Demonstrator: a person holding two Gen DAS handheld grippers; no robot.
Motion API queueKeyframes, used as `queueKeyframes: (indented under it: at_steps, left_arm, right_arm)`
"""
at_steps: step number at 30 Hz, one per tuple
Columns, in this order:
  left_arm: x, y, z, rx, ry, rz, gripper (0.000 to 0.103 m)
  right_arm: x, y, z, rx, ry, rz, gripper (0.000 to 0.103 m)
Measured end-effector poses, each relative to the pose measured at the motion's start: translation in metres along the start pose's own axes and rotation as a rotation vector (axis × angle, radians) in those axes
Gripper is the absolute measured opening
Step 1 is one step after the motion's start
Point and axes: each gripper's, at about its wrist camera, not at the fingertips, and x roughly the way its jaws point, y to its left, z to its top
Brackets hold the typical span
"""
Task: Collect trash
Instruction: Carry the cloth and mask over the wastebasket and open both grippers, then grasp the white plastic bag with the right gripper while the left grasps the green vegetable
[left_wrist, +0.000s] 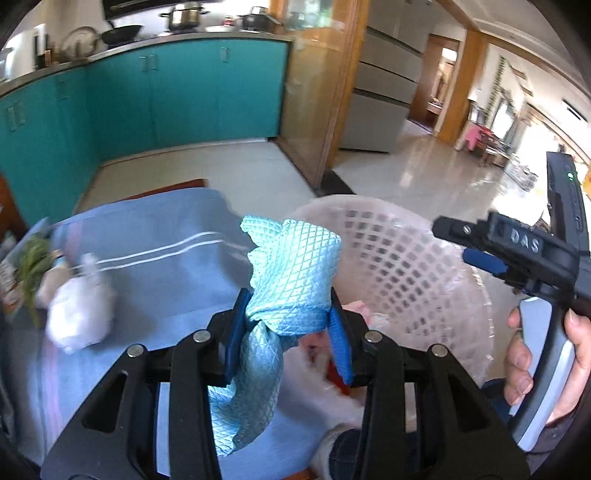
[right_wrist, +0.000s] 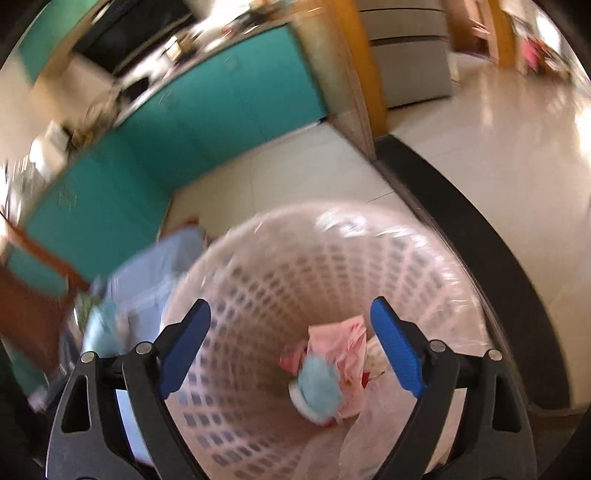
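A blue tablecloth (left_wrist: 155, 266) is covering the table, with the pale pink basket (left_wrist: 406, 258) waiting beside it for trash. The left gripper (left_wrist: 288, 325) is pinching a light blue cloth (left_wrist: 291, 273) near the rim, likely for dropping; the right gripper (right_wrist: 291, 347) is hanging spread over the basket's pink wrapper (right_wrist: 347, 347), while a white bag (left_wrist: 79, 310) is lying uncollected

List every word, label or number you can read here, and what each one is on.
"DAS": raised letters on the black body of the right gripper, seen from the left wrist.
Printed packet at the table's left edge: too blurred to read.
Pink wrapper in the basket: print too blurred to read.
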Motion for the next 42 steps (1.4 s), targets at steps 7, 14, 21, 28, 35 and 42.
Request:
queueKeyframes:
  at_steps: [7,14,21,28,35,42]
  left_arm:
    - [0.017,-0.043,0.000,0.082,0.017,-0.101,0.087]
    - [-0.008,0.022,-0.020,-0.027,-0.006,0.121,0.092]
    - [-0.059,0.114,-0.068,-0.176,0.034,0.347,0.093]
    - [-0.107,0.178,-0.105,-0.316,0.044,0.429,0.094]
    - [-0.132,0.202,-0.125,-0.348,0.049,0.466,0.094]
    - [-0.128,0.213,-0.127,-0.389,0.053,0.465,0.095]
  right_arm:
    - [-0.008,-0.021,0.010,0.129,-0.047,0.035,0.087]
    - [-0.004,0.001,0.008,0.044,-0.023,0.057,0.087]
    - [0.011,0.086,-0.011,-0.191,-0.033,0.134,0.088]
    - [0.077,0.238,-0.062,-0.494,0.181,0.261,0.088]
    - [0.137,0.328,-0.130,-0.782,0.249,0.172,0.088]
    - [0.147,0.312,-0.145,-0.857,0.314,0.179,0.043]
